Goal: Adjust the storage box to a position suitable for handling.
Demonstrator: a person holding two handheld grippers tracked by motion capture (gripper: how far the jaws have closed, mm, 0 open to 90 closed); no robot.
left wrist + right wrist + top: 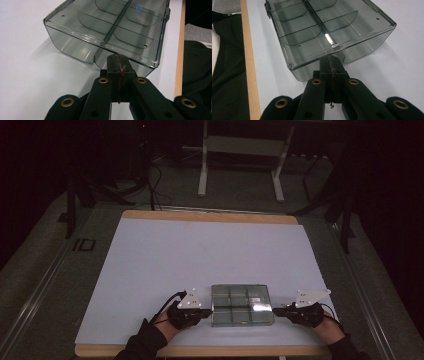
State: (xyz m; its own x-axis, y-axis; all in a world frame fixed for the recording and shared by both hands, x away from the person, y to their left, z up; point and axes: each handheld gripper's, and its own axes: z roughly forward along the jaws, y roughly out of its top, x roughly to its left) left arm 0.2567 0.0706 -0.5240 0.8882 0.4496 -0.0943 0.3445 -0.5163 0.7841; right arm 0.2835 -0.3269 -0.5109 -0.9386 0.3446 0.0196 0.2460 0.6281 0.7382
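A smoky clear plastic box (242,304) with a closed lid and several empty compartments lies near the table's front edge. My left gripper (210,311) is shut, its tips against the middle of the box's left end. In the left gripper view the closed jaws (117,59) sit just under the lid's lip of the box (107,27), in a notch of the end wall. My right gripper (276,310) is also shut, at the box's right end. In the right gripper view its tips (331,60) meet the end wall of the box (324,30) below the lid.
The box rests on a white sheet (200,255) over a wooden table (200,351). A metal stand (240,150) and cables are on the floor beyond the far edge. The person's dark clothing (197,75) (227,75) is close behind the front edge.
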